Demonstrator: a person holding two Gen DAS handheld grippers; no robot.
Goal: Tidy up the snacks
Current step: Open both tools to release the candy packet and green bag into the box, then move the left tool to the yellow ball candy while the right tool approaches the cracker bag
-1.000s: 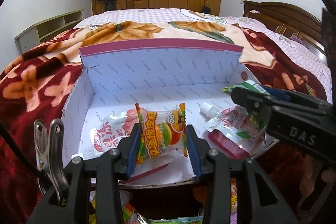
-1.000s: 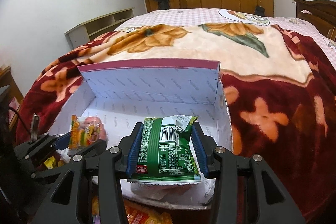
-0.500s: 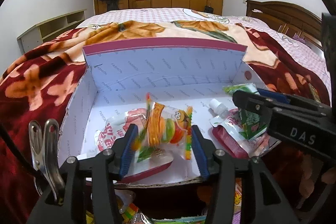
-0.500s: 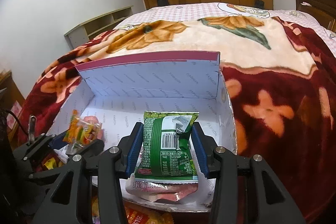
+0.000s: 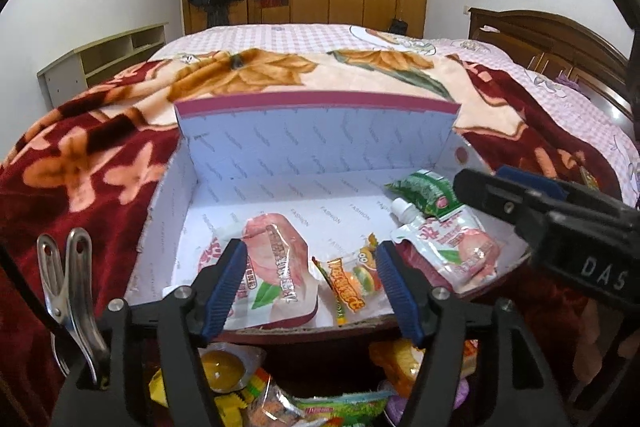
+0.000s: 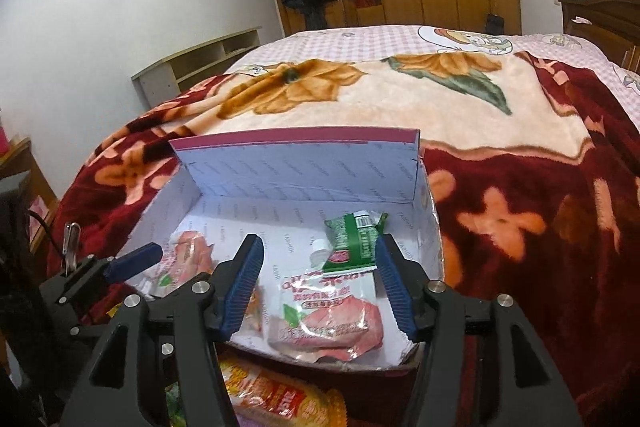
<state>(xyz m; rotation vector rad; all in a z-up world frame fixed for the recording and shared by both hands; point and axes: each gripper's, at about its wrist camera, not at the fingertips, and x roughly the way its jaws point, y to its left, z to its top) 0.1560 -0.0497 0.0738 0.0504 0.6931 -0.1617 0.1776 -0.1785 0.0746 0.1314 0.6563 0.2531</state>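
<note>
A dark red floral fleece blanket (image 6: 520,187) covers the bed, and on it sits the open white cardboard box with a maroon top edge (image 5: 316,147), its low near wall facing both cameras.

Inside the box, a pink peach-print spouted drink pouch (image 5: 276,267) lies at the near-left corner and a second peach drink pouch with a white cap (image 6: 332,315) lies at the near-right corner. A green foil snack packet (image 6: 356,243) rests against the right wall, overlapping the top of that second pouch. A small orange burger-print gummy packet (image 5: 352,283) lies between the two pouches by the near wall.

The left gripper (image 5: 312,287) hangs over the near wall with its blue pads spread wide and nothing between them. The right gripper (image 6: 320,287) is likewise wide apart and empty, above the right-hand pouch.

Four snacks appear stowed. More loose wrapped snacks in yellow and orange (image 5: 256,383) lie below the near wall, outside the box, so the job looks partly done, with those probably next to collect.
</note>
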